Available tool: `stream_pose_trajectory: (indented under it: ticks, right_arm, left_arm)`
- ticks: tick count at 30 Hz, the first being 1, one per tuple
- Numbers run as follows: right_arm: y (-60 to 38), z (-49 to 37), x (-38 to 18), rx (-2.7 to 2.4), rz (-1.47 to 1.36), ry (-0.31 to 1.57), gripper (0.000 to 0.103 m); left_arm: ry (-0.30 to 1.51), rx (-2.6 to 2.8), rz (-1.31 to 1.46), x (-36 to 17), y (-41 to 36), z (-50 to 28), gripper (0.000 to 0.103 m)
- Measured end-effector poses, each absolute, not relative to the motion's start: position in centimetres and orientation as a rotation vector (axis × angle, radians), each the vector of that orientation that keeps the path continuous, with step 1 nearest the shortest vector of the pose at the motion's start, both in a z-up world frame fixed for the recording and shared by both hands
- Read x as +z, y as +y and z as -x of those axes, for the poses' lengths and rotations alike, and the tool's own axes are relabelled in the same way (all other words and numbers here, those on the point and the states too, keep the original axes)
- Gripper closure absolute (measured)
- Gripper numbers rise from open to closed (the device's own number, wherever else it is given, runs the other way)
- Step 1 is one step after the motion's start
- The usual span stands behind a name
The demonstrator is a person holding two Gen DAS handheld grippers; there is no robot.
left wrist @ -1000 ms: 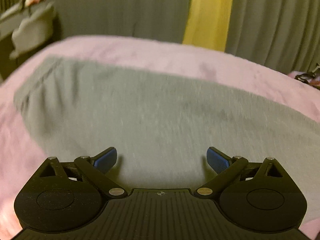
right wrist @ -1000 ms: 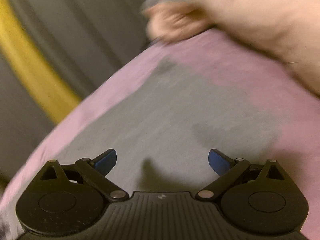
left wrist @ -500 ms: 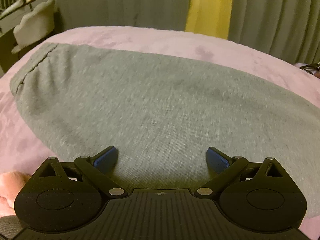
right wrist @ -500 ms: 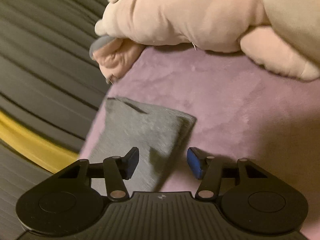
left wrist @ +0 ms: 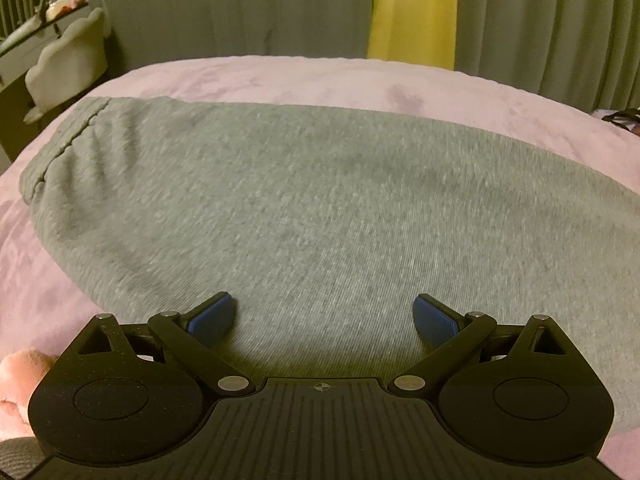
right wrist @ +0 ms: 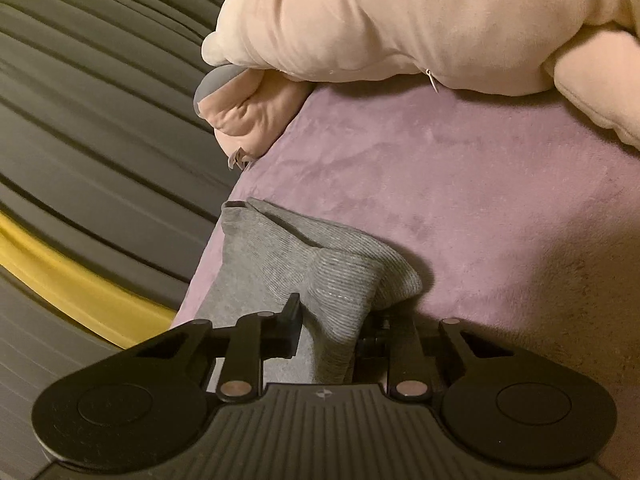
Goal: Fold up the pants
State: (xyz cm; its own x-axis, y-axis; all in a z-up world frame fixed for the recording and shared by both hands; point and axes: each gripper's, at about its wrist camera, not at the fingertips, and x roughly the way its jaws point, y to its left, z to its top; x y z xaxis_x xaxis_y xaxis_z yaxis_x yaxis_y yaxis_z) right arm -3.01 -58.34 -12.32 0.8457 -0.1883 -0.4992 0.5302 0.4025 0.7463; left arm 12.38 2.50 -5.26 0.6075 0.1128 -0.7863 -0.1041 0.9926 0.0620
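Note:
The grey pants (left wrist: 304, 200) lie flat across the pink bedspread (left wrist: 280, 76), with the gathered waistband (left wrist: 64, 148) at the far left. My left gripper (left wrist: 323, 318) is open, its blue pads low over the cloth, holding nothing. In the right wrist view my right gripper (right wrist: 334, 320) is shut on the ribbed leg cuff (right wrist: 320, 264) of the pants, which bunches up between the fingers near the bed's left edge.
A large pink plush toy (right wrist: 420, 20) lies on the bedspread (right wrist: 460, 200) beyond the cuff. Grey curtains with a yellow strip (left wrist: 412, 12) hang behind the bed. A pale chair (left wrist: 68, 64) stands at the far left.
My right gripper has closed on the leg cuff, which now bunches between its fingers. My left gripper stays open and has shifted only slightly over the pants.

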Motion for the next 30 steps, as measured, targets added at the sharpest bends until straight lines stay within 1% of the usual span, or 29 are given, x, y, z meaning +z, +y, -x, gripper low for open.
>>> stream_pose_trajectory:
  ticks: [6, 8, 11, 15, 21, 24, 26, 30]
  right_arm:
    - [-58.1, 2.6, -12.0, -0.484, -1.044, 0.375, 0.078]
    - [-58.0, 2.5, -11.7, -0.491, -1.024, 0.389, 0.079]
    - [-57.7, 2.3, -11.0, -0.504, -0.99, 0.41, 0.084]
    - [-56.9, 2.1, -9.3, -0.501, -0.926, 0.407, 0.086]
    - [-55.5, -0.2, -7.4, -0.624, -0.782, 0.54, 0.088]
    - [-53.8, -1.7, -5.2, -0.652, -0.643, 0.57, 0.088]
    - [-51.6, -3.2, -3.1, -0.657, -0.479, 0.593, 0.089]
    - [-45.3, -6.2, 1.0, -0.518, -0.187, 0.569, 0.09]
  left_arm:
    - [0.913, 0.122, -0.021, -5.4, 2.4, -12.5, 0.002]
    - [0.913, 0.122, -0.021, -5.4, 2.4, -12.5, 0.002]
    - [0.913, 0.122, -0.025, -5.4, 2.3, -12.5, 0.002]
    - [0.915, 0.121, -0.032, -5.5, 2.3, -12.5, 0.002]
    - [0.917, 0.114, -0.036, -5.5, 2.3, -12.6, 0.001]
    - [0.917, 0.109, -0.032, -5.5, 2.5, -12.6, 0.001]
    - [0.916, 0.106, -0.03, -5.5, 2.5, -12.5, 0.001]
    - [0.916, 0.103, -0.027, -5.5, 2.5, -12.5, 0.001]
